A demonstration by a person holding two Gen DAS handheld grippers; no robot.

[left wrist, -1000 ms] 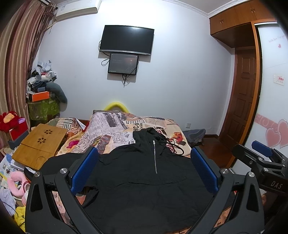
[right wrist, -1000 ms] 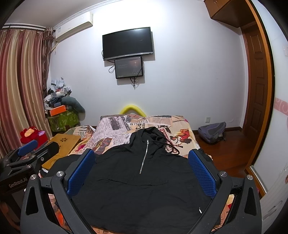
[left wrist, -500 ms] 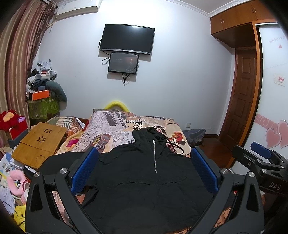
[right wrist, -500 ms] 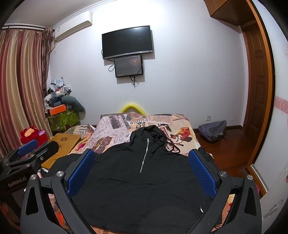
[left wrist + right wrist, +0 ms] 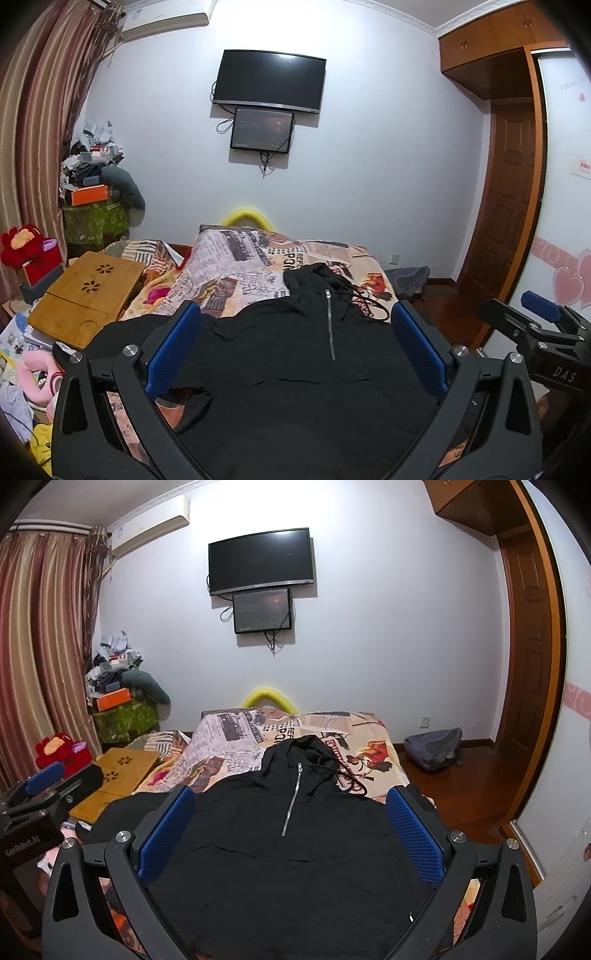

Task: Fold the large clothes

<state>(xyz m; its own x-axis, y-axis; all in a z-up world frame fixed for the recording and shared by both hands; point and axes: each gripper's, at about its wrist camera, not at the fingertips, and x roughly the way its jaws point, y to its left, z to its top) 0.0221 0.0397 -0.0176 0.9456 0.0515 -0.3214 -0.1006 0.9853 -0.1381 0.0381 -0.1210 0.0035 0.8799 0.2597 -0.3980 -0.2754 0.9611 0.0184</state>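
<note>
black hoodie (image 5: 306,373) is lying flat and unfolded on the bed (image 5: 258,258), both left gripper (image 5: 295,354) and right gripper (image 5: 291,834) hovering with fingers apart, so all folding is remaining.

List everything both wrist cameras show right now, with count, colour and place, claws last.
hoodie: 1, black, spread flat on the bed, zipper up, hood toward the wall
bed cover: 1, newspaper print, under the hoodie
lap desk: 1, bamboo, on the bed's left side
plush toy: 1, red, far left by the curtain
curtain: 1, striped red, left wall
screens: 2, black, on the wall, small under large
air conditioner: 1, white, high on the wall
backpack: 1, grey, on the floor right of the bed
door: 1, brown, right
left claw: open, above the hoodie
right claw: open, above the hoodie
</note>
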